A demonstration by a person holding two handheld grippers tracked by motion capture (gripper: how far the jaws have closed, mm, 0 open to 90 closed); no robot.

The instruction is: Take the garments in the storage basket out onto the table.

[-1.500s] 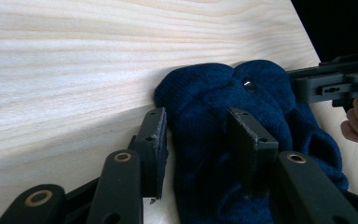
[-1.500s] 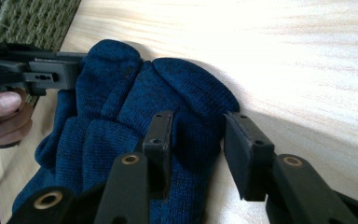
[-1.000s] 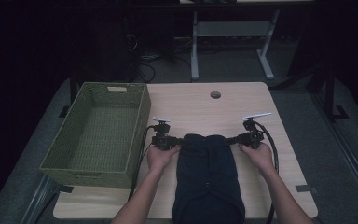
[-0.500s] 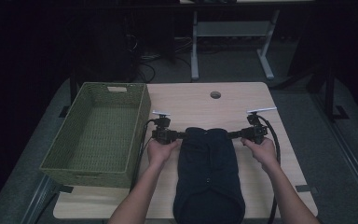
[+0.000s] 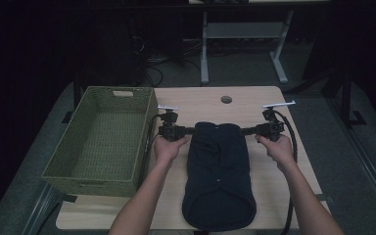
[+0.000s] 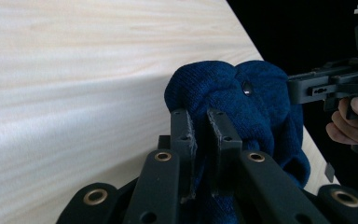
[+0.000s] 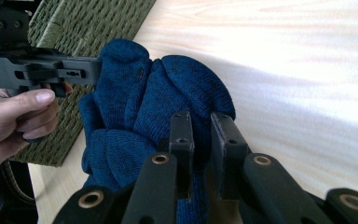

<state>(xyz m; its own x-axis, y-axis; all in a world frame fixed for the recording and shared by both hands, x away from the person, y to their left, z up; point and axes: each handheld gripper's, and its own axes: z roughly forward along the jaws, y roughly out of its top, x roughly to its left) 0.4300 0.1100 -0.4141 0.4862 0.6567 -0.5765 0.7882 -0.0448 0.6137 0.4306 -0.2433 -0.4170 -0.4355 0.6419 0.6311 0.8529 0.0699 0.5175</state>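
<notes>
A: What is under your tongs?
B: Pale wood tabletop (image 5: 210, 105), dark room beyond. Your left tongs (image 5: 192, 130) and right tongs (image 5: 243, 131) each pinch the blue knit garment (image 5: 219, 171) between them.
A: Nearby?
B: A green basket (image 5: 103, 142) just outside your left tongs.

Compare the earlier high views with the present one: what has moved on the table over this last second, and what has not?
The left gripper and right gripper, both clamped on the dark blue knitted garment, have drawn slightly apart and toward the person, stretching its far edge flatter. Nothing was taken up or let go. The green woven basket and wooden table stayed put.
</notes>
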